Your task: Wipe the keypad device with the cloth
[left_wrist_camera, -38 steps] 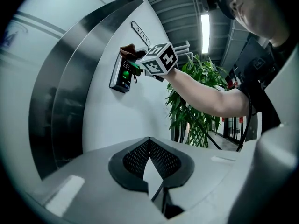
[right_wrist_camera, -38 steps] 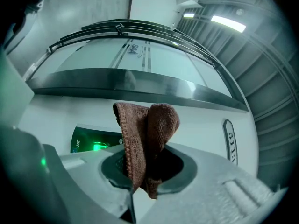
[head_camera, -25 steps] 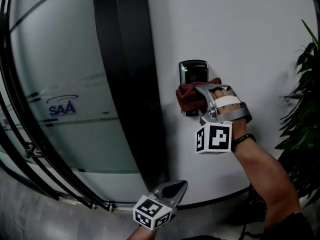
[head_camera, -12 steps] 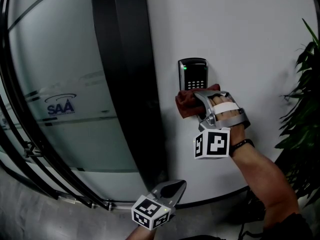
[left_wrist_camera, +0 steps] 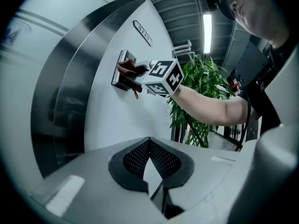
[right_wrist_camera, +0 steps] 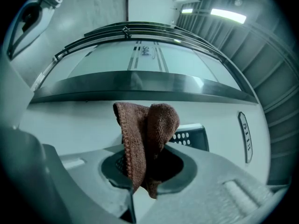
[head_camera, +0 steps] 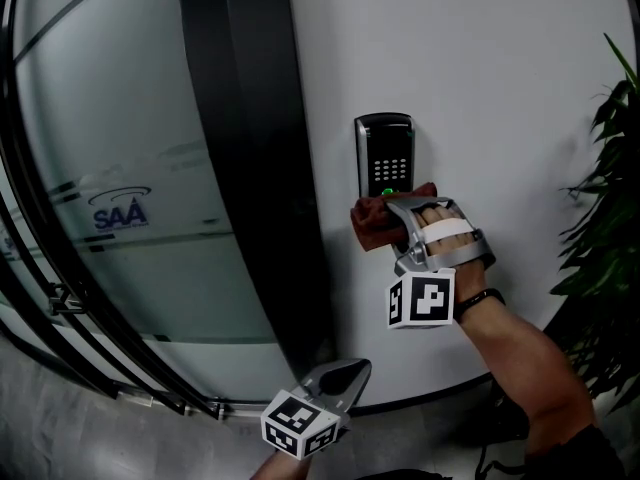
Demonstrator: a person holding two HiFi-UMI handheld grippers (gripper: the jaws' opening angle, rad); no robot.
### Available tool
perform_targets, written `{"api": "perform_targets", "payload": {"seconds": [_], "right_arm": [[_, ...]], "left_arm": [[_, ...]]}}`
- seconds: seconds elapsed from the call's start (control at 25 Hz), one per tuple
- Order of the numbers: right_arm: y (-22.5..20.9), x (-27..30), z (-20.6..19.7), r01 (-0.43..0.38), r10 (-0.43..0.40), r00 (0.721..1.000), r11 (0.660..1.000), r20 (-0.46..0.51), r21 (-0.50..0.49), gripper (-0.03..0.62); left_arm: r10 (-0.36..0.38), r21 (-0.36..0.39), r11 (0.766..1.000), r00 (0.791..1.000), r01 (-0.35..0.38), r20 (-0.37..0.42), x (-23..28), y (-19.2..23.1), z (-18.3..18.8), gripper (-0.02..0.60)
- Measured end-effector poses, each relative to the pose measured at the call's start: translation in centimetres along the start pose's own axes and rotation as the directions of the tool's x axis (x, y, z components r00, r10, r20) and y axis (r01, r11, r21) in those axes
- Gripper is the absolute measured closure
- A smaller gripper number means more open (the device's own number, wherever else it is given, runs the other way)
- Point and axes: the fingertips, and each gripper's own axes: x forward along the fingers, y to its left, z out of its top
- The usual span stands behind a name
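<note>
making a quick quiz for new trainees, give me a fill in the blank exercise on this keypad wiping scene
The right gripper is shut on a reddish-brown ____.
The small light on the keypad device glows ____.
The keypad device is fixed to a white ____.
A leafy ____ stands at the head view's right edge.
Missing words: cloth, green, wall, plant.

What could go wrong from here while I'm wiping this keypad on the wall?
1. The keypad shows a green light, so it seems powered; rubbing the cloth over the keys may press some by accident.
2. The right gripper pinches only a bunched fold of the cloth, which might drag loose against the wall and drop.
</note>
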Motion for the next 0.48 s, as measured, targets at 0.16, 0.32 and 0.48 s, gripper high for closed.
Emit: {"api": "perform_targets", "payload": {"seconds": [0.16,0.32,0.48], "right_arm": [[0.5,-0.2,0.0,0.006,-0.006,1.000,1.000,0.001,0.013,0.540],[1.0,-0.5,0.0,0.002,-0.002,1.000,1.000,0.000,0.029,0.540],[1.8,-0.7,-0.1,-0.006,0.006,1.000,0.999,0.006,0.038,0.540]], "left_arm": [[0.003,-0.001,1.000,1.000,-0.003,-0.002,0.0,0.1,-0.1,0.565],[0.004,-0.002,1.000,1.000,-0.004,-0.003,-0.1,0.1,-0.1,0.565],[0.006,-0.004,1.000,1.000,-0.006,-0.002,-0.1,0.2,-0.1,0.565]]}}
